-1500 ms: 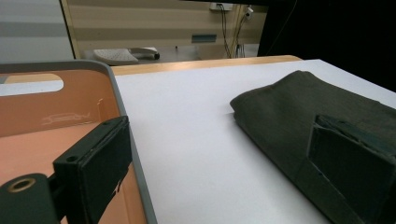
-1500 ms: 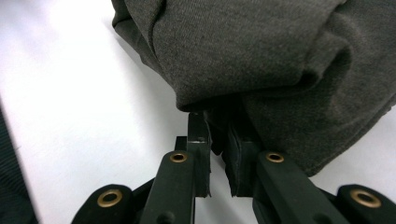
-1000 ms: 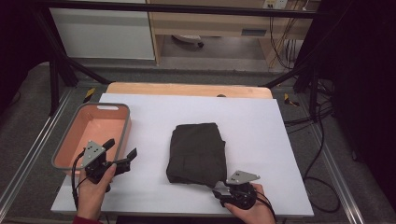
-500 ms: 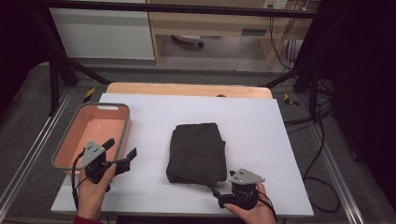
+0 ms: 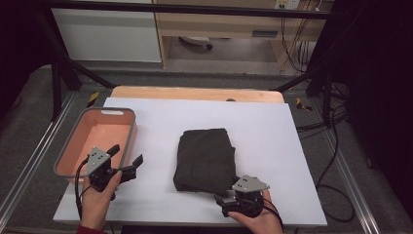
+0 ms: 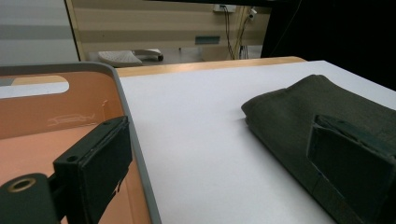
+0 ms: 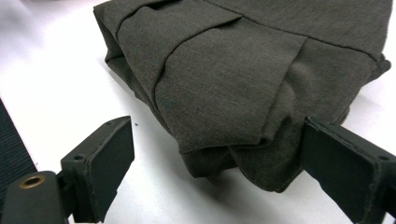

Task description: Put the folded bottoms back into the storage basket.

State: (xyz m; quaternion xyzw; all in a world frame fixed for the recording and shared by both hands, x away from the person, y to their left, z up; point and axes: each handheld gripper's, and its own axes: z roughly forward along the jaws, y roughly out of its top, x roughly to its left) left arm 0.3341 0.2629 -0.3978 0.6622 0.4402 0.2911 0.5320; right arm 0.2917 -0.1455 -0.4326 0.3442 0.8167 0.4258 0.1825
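Note:
A folded dark olive garment [image 5: 204, 158] lies in the middle of the white table top [image 5: 272, 131]. My right gripper [image 5: 223, 204] sits at the garment's near right corner. In the right gripper view the gripper [image 7: 217, 126] is open, its jaws have just been opening, and the bunched cloth corner [image 7: 224, 93] lies between the pads without being pressed. My left gripper [image 5: 126, 154] hovers open near the table's front left, beside the tray, with nothing in it. The left gripper view shows the garment [image 6: 303, 107] ahead to the right.
A salmon tray with a grey rim [image 5: 73, 146] stands at the table's left, its rim [image 6: 119, 88] close to my left jaw. A wooden strip [image 5: 195, 92] runs along the far edge. Black frame bars and cables [image 5: 331, 122] flank the table.
The right hand has shifted slightly at the garment's near corner, and its jaws stand wider apart. The left hand and the garment have stayed put.

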